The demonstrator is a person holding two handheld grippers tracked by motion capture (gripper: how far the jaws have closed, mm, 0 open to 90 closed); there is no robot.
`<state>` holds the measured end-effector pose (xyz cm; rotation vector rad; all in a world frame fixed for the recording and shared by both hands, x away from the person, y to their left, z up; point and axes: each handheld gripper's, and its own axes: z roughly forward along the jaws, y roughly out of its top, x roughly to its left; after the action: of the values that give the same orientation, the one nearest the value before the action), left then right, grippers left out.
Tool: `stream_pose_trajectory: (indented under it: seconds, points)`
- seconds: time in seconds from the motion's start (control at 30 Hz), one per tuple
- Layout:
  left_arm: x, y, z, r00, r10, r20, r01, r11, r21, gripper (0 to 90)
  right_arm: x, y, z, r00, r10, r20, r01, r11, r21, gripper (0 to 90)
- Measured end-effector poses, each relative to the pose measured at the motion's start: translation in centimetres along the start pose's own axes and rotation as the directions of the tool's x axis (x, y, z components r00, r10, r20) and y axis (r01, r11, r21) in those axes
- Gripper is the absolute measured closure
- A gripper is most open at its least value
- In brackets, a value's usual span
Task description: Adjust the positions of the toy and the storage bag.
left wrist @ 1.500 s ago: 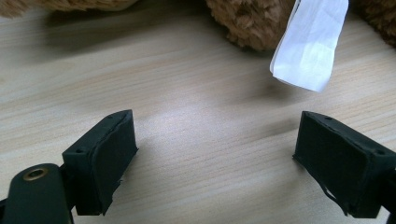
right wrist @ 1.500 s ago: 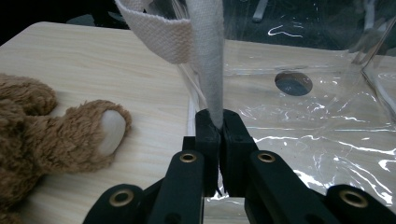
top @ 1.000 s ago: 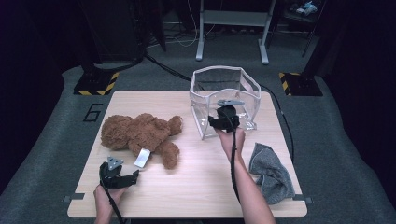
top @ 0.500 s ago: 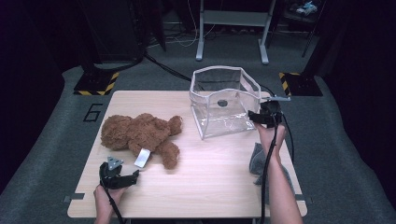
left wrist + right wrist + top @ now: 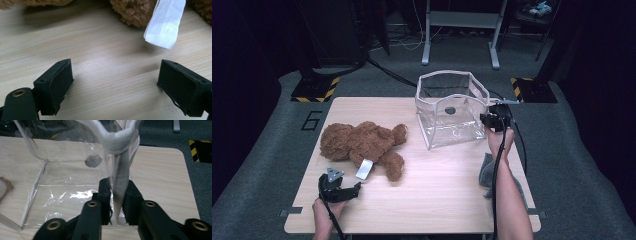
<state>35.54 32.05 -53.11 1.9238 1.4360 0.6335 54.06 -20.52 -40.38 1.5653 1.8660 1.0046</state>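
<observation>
A clear plastic bag (image 5: 452, 112) with white trim stands open at the table's back right. My right gripper (image 5: 488, 119) is at its right wall. In the right gripper view that gripper (image 5: 117, 192) has just been closing and is shut on the bag's white side seam (image 5: 122, 180), which runs up between the pads. A brown teddy bear (image 5: 359, 142) lies left of the bag with a white tag (image 5: 364, 169). My left gripper (image 5: 352, 190) rests near the front left edge, open. In the left gripper view its jaws (image 5: 116, 85) stand wide over bare wood, just short of the tag (image 5: 165, 25).
A grey cloth (image 5: 487, 170) lies at the table's right edge, partly under the right forearm. The wooden table (image 5: 437, 200) sits on grey carpet, with black stands and yellow-striped bases behind it.
The right gripper moved from the bag's front to its right side and closed on the seam there. The left gripper stayed put.
</observation>
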Motion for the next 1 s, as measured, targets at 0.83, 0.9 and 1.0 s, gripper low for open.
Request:
stream_pose_trajectory:
  seconds: [0.83,0.9,1.0]
  points:
    - [0.0,0.0,0.0,1.0,0.001,0.002,-0.001,1.0,0.002,12.0,2.4,-3.1,-4.0,0.9826,-0.046,-0.18,0.045,0.999,-0.01,63.7]
    - [0.0,0.0,0.0,1.0,0.0,-0.002,0.0,1.0,-0.003,12.0,2.4,-2.6,-4.8,0.983,-0.045,-0.178,0.041,0.999,-0.029,57.1]
    - [0.0,0.0,0.0,1.0,-0.002,0.001,0.002,1.0,0.004,11.9,3.1,-1.7,-5.8,0.9811,-0.057,-0.185,0.05,0.998,-0.044,46.0]
